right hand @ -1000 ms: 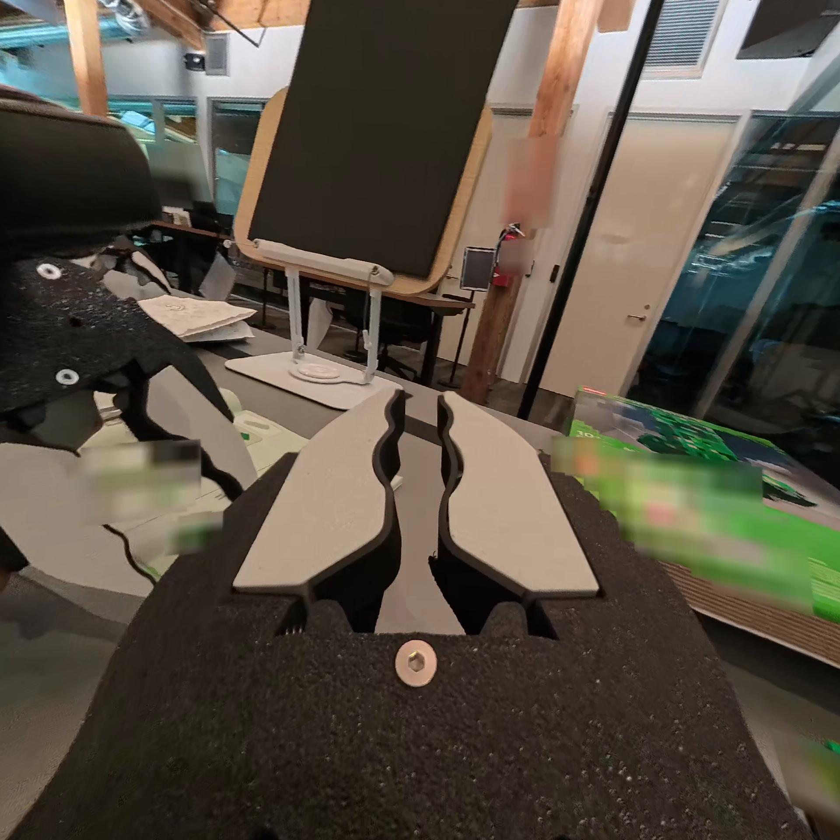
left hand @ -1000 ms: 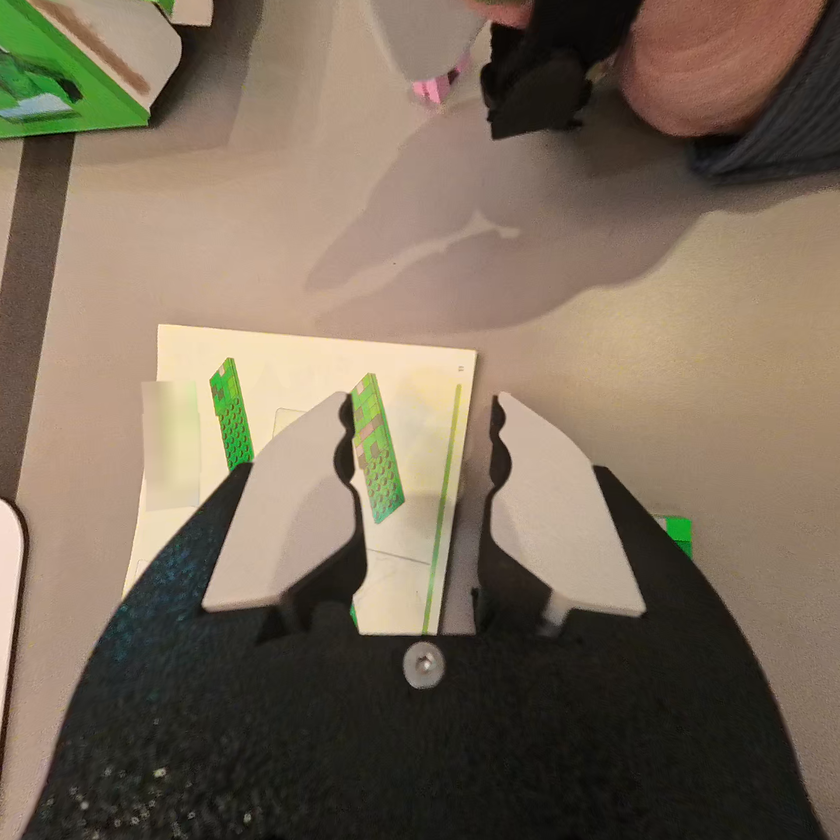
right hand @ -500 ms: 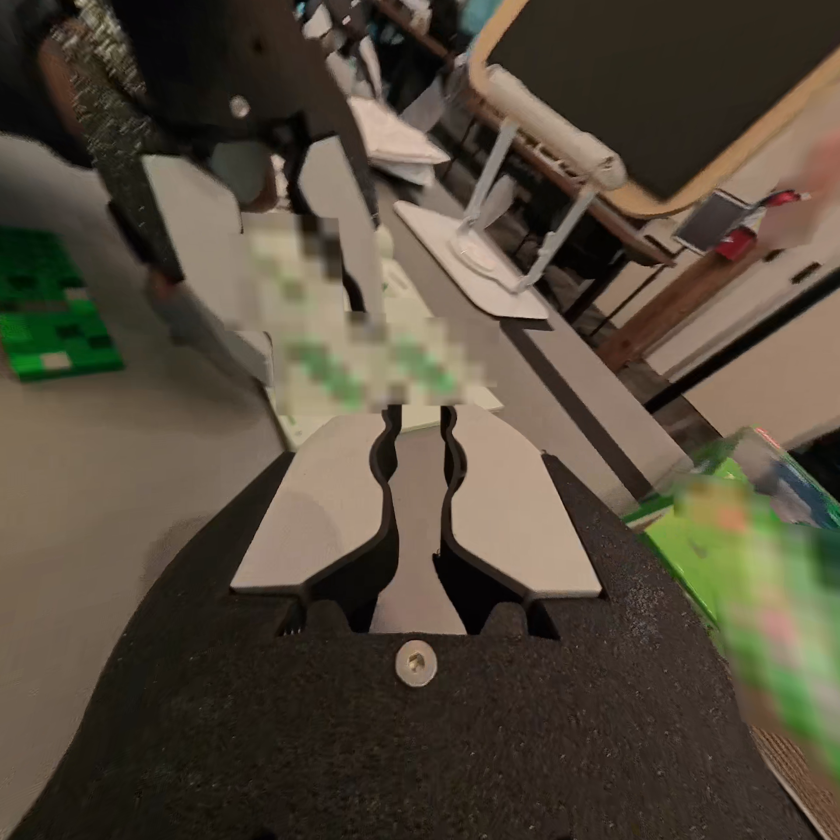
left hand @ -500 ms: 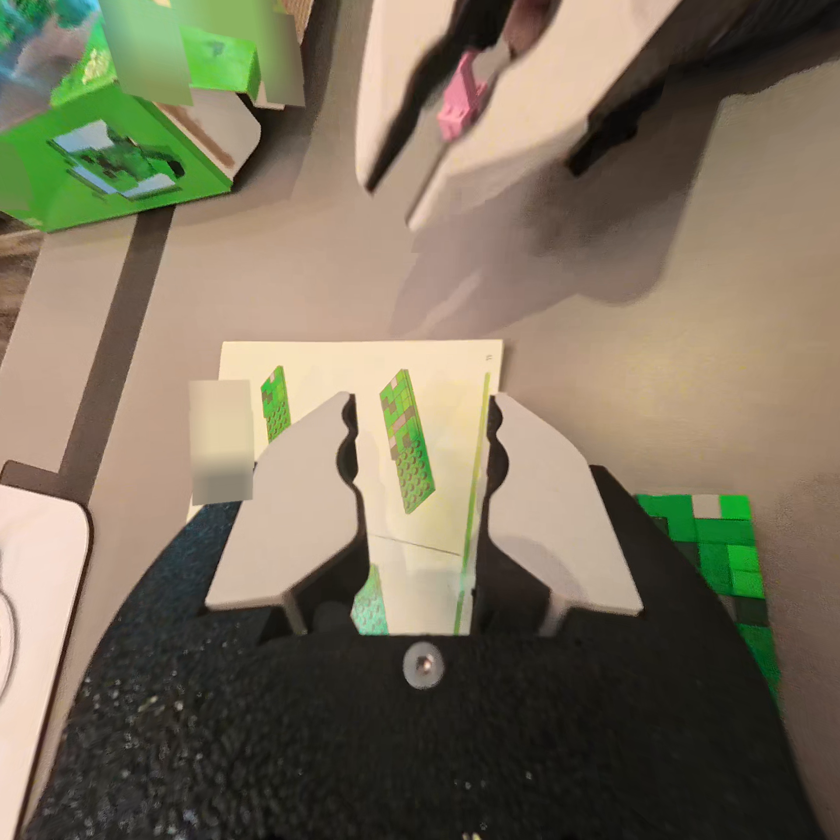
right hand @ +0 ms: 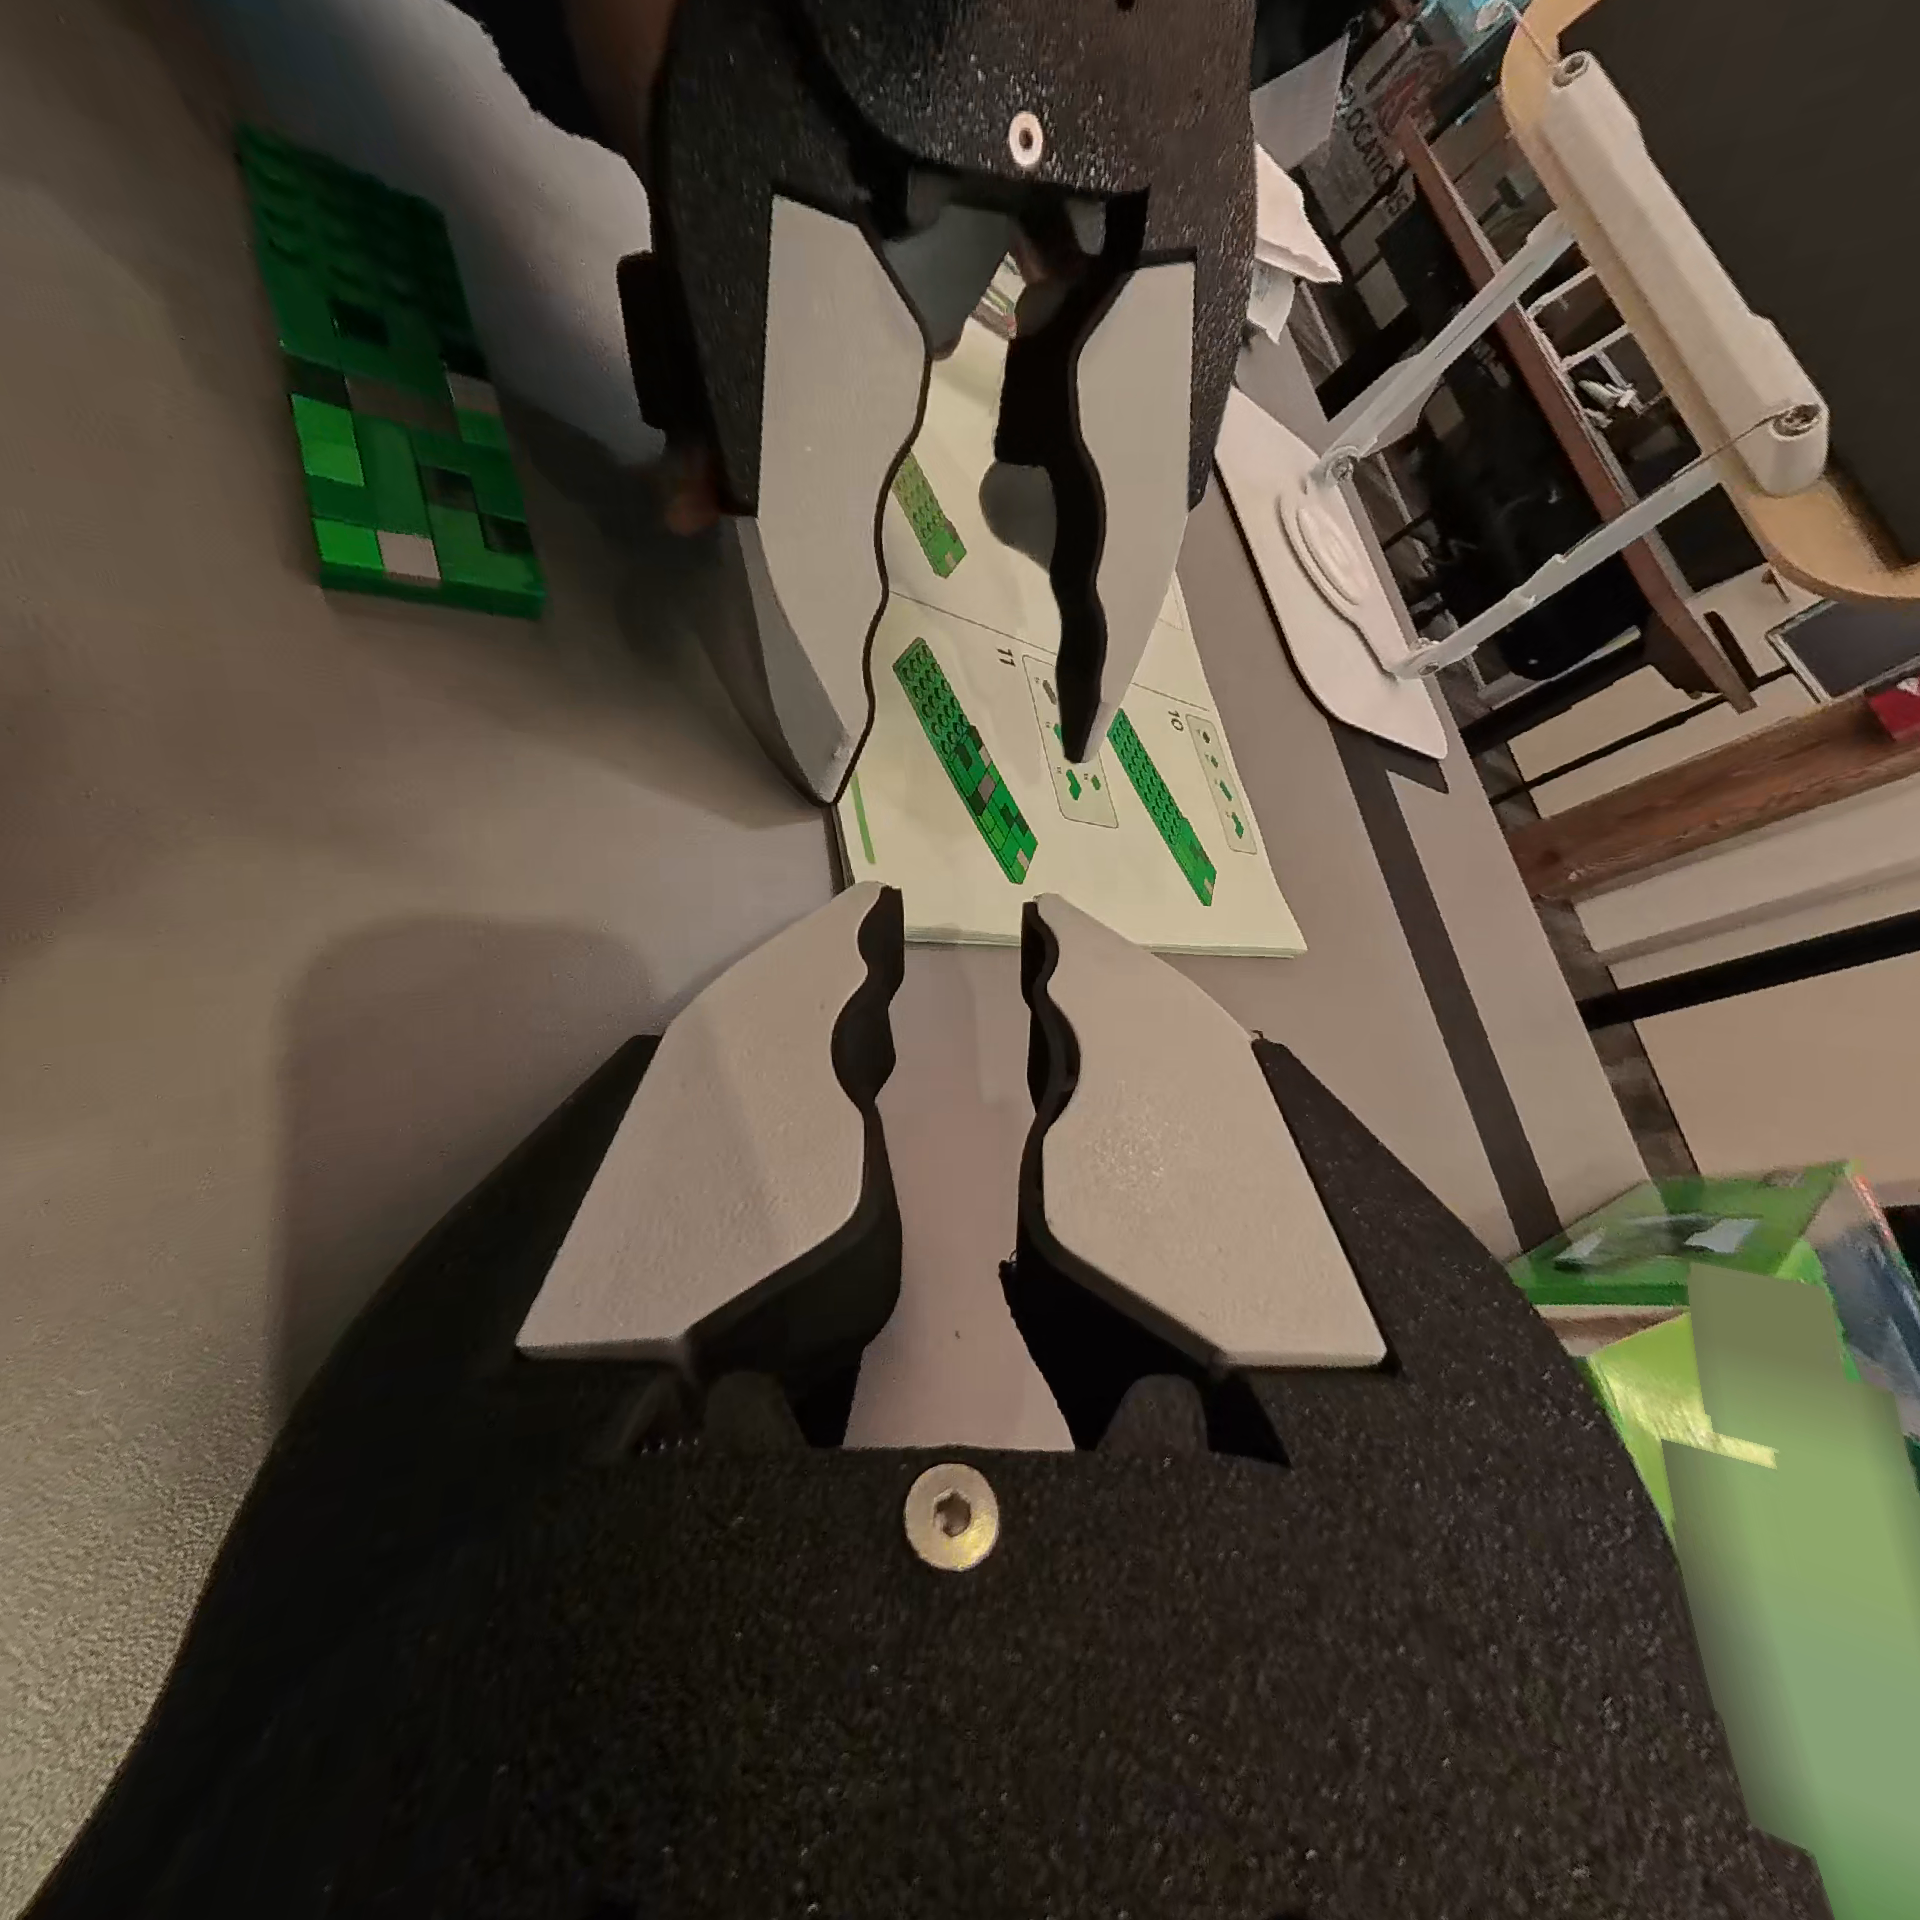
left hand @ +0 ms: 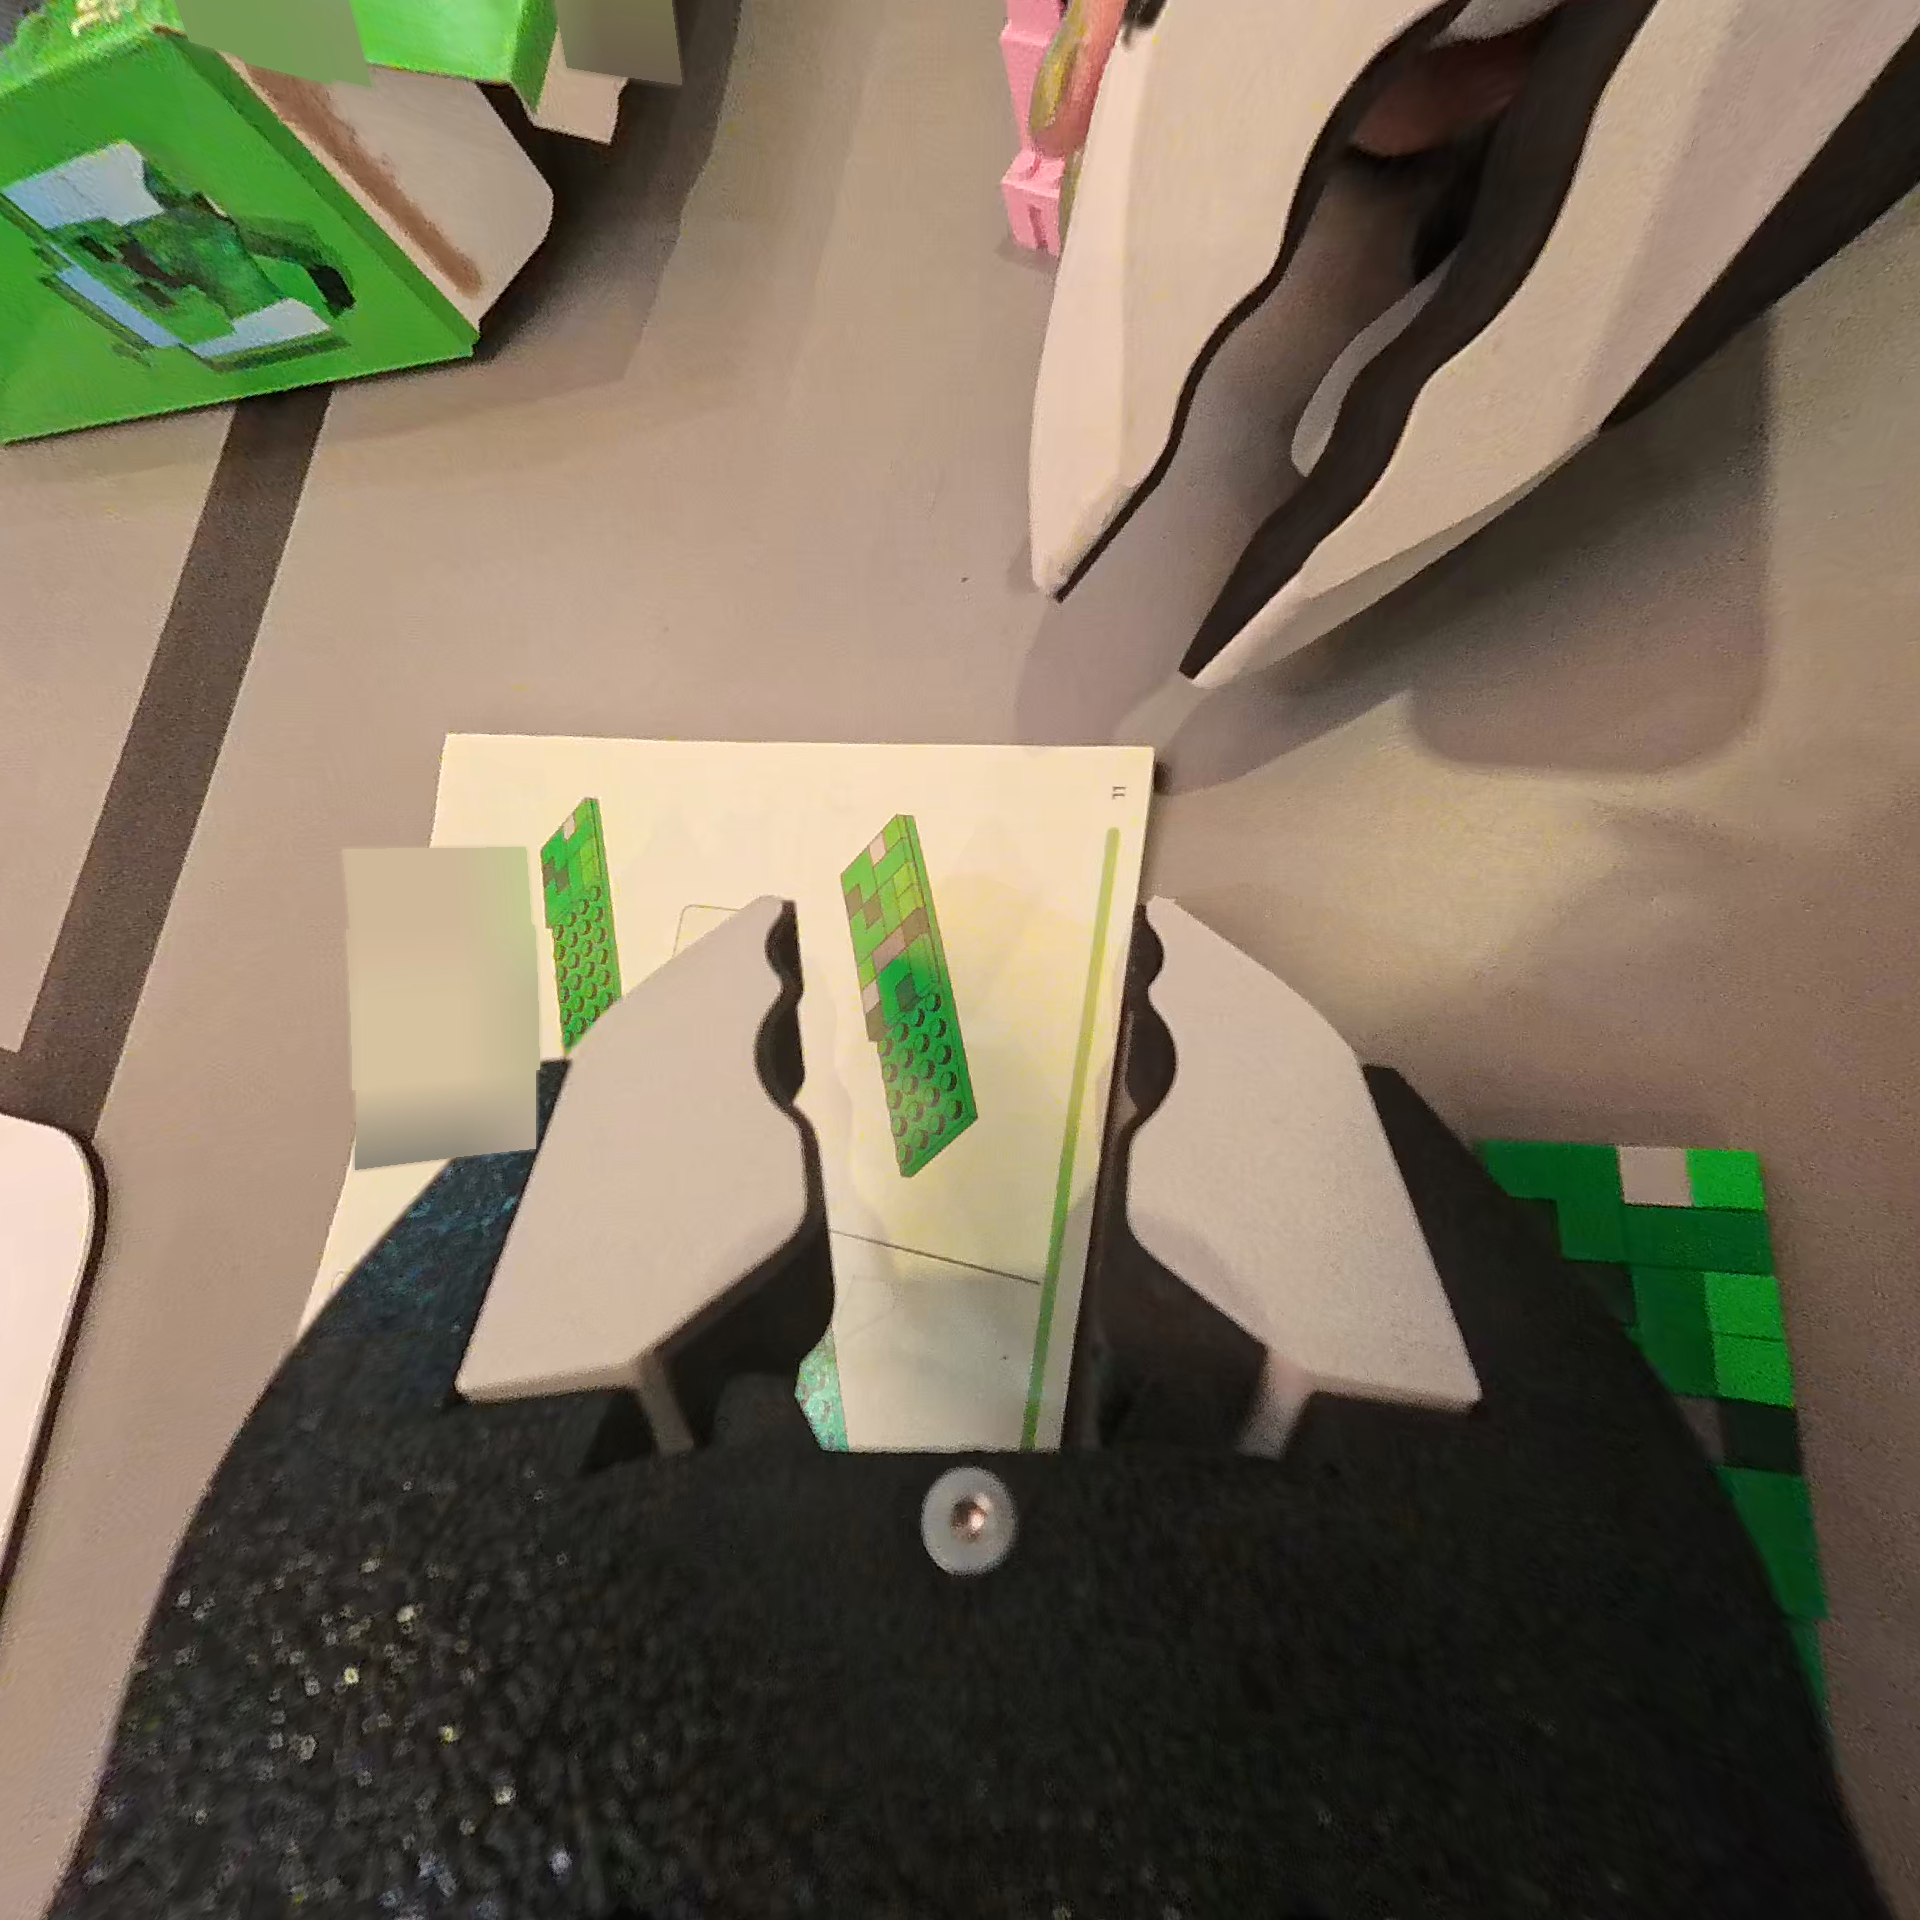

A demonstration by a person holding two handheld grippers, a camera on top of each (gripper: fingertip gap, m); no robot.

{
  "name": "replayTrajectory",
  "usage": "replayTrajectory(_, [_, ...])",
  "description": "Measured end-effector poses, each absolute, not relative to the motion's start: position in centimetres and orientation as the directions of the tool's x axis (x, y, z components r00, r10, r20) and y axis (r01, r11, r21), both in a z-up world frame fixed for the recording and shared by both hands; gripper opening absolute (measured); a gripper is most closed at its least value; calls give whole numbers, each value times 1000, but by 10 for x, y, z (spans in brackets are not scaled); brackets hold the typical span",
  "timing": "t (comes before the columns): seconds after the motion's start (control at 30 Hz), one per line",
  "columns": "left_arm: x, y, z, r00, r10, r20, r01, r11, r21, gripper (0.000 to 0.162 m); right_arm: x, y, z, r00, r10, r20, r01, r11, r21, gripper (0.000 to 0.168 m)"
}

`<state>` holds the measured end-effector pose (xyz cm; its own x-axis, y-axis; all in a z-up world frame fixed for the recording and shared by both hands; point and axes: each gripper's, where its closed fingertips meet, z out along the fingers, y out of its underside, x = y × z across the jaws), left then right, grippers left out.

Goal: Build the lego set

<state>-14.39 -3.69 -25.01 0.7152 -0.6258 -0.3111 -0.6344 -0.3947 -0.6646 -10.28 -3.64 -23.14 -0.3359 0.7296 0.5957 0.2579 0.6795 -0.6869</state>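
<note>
The open instruction booklet point(left hand: 935, 810) lies on the grey table, with green plate drawings on its page. My left gripper point(left hand: 966, 914) hovers over it, open and empty. A flat green tiled Lego plate point(left hand: 1714, 1299) lies to its right, partly hidden by the gripper body. My right gripper point(left hand: 1122, 623) points down at the booklet's far right corner. In the right wrist view it point(right hand: 961, 904) has a narrow gap with nothing in it, facing the left gripper point(right hand: 956, 764), the booklet point(right hand: 1143, 883) and the plate point(right hand: 384, 416). A pink Lego piece point(left hand: 1029, 197) stands behind the right gripper.
The green set box point(left hand: 208, 239) lies at the far left, also seen in the right wrist view point(right hand: 1683, 1236). A white stand base point(right hand: 1340, 582) holding a dark board sits beyond the booklet. A dark seam point(left hand: 177, 665) runs across the table. The flat green tiled Lego plate point(left hand: 1714, 1299) is about 9 centimetres from my left fingertips.
My right gripper has tilted down from facing the room to facing the table and has come close to the booklet's corner. More of the green plate shows beside my left gripper.
</note>
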Motion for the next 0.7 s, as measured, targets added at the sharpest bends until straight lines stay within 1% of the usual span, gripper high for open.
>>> replayTrajectory(0.13, [-145, -35, -245, 729, -609, -314, -618, -387, -684, 60, -103, -38, -234, -348, 728, 591, 263, 681, -683, 19])
replayTrajectory(0.4, [-150, -34, -237, 764, -587, -267, -562, -404, -722, 60, -102, -45, -241, -402, 705, 584, 268, 701, -661, 9])
replayTrajectory(0.7, [-154, -34, -236, 773, -580, -256, -550, -411, -727, 61, -105, -46, -244, -403, 711, 576, 288, 696, -658, 9])
